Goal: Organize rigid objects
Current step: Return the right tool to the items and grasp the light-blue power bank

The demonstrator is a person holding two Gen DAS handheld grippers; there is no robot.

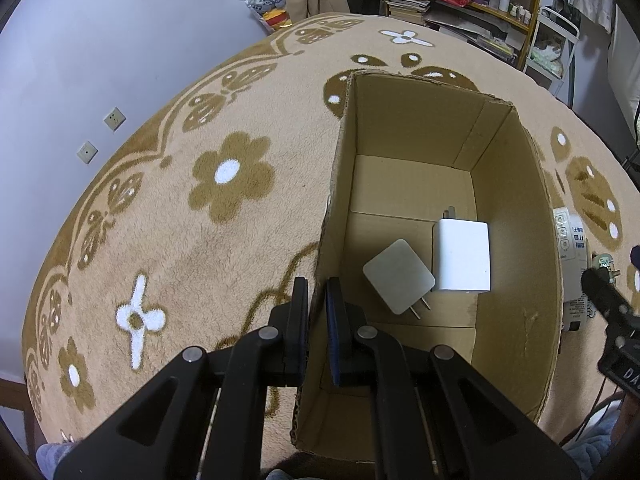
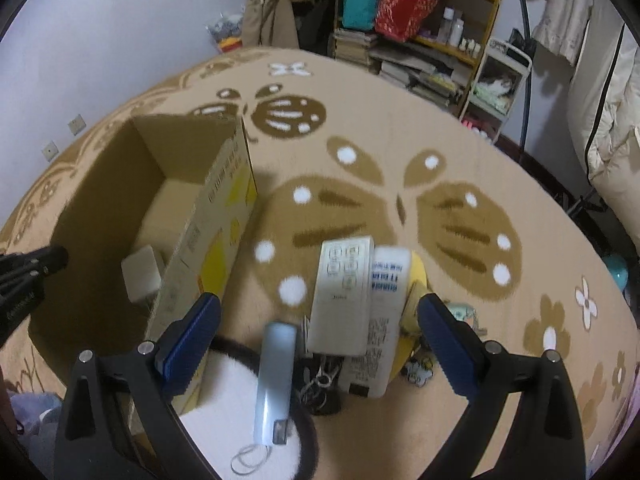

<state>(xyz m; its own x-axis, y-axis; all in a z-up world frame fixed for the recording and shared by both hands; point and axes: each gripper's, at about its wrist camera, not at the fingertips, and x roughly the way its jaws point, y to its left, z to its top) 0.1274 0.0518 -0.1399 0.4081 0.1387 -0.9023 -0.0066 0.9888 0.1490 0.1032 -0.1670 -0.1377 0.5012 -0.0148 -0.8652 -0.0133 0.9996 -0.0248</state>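
Left gripper (image 1: 318, 300) clamps cardboard box (image 1: 516, 240) wall; two chargers (image 1: 464, 256) inside. Only right wrist view shows remote (image 2: 344, 292), USB stick (image 2: 274, 380); right gripper (image 2: 320, 344) wide, empty

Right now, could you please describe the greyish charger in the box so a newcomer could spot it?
Find the open brown cardboard box on the flowered beige rug. Two plug adapters lie inside; the flat grey square charger lies tilted, prongs towards the camera, beside the taller bright white charger.

A lived-in room of a home: a plush butterfly-patterned blanket (image 2: 400, 152) covers the surface, a wooden shelf (image 2: 448, 12) holds books and bottles (gift bags too), and clothes (image 2: 272, 4) hang by the wall.
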